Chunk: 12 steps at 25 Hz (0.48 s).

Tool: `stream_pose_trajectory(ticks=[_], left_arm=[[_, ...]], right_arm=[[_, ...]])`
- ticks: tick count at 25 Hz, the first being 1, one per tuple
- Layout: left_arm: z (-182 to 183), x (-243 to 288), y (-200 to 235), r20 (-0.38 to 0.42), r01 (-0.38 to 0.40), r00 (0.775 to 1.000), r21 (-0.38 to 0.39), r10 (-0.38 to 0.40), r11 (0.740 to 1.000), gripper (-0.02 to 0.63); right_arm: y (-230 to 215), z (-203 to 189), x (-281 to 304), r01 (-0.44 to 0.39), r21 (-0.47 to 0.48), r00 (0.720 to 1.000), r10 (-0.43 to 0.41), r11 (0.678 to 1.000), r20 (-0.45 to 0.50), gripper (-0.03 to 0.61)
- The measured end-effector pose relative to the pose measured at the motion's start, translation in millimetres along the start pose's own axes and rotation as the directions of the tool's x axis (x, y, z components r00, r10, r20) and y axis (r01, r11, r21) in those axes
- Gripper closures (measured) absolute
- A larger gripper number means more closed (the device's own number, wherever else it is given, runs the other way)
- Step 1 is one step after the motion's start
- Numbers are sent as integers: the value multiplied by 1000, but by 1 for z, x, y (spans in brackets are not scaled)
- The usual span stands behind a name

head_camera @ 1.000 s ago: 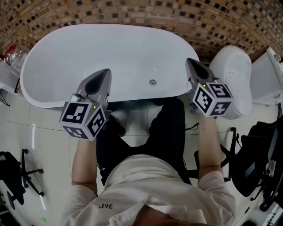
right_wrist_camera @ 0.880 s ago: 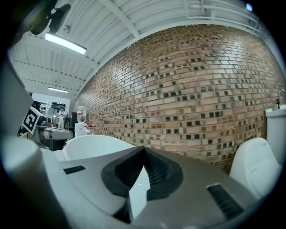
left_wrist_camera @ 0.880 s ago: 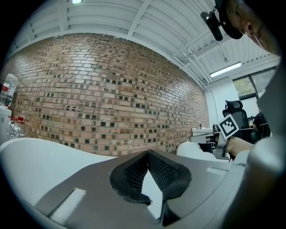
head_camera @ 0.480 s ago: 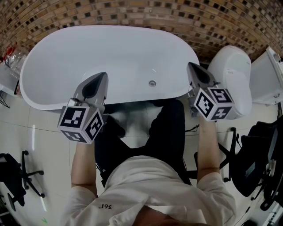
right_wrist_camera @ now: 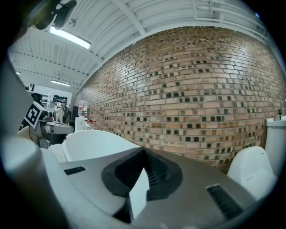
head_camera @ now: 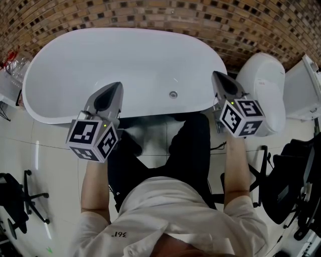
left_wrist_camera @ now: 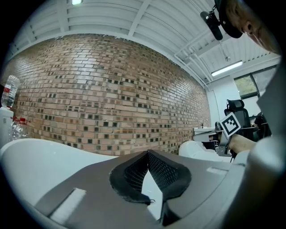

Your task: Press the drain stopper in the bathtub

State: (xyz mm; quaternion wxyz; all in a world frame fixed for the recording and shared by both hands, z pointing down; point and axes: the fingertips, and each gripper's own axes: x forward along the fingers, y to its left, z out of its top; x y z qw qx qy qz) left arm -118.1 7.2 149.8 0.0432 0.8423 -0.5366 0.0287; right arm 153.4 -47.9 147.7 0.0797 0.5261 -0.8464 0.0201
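Observation:
The white oval bathtub (head_camera: 60,65) lies below me, with the small round metal drain stopper (head_camera: 173,94) on its floor near the front wall. My left gripper (head_camera: 116,85) hovers over the tub's front rim, left of the stopper, jaws closed with nothing between them. To the stopper's right, my right gripper (head_camera: 216,75) hangs over the tub's right end, also shut and holding nothing. Neither touches the stopper. In the left gripper view the jaw tips (left_wrist_camera: 147,153) meet above the tub rim (left_wrist_camera: 31,156). The right gripper (right_wrist_camera: 143,150) looks level at the brick wall, the tub (right_wrist_camera: 96,143) to its left.
A white toilet (head_camera: 263,85) stands right of the tub, close to my right gripper. A brick wall (head_camera: 150,12) runs behind the tub. Plastic bottles (head_camera: 12,62) sit at the far left. Office chairs (head_camera: 296,190) stand on the tiled floor (head_camera: 55,145) at either side of the person's legs.
Both grippers have only drifted slightly: the left one a little leftward, the right one barely. Both stay shut above the tub rim.

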Motion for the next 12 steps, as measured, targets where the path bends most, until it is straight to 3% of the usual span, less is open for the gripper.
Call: stream_pose_trajectory(ticks=[12], left_arm=[[-2, 2, -1, -2, 4, 1000, 0, -4, 1000, 605]], right_arm=[[1, -5, 2, -9, -5, 1000, 9, 1000, -15, 563]])
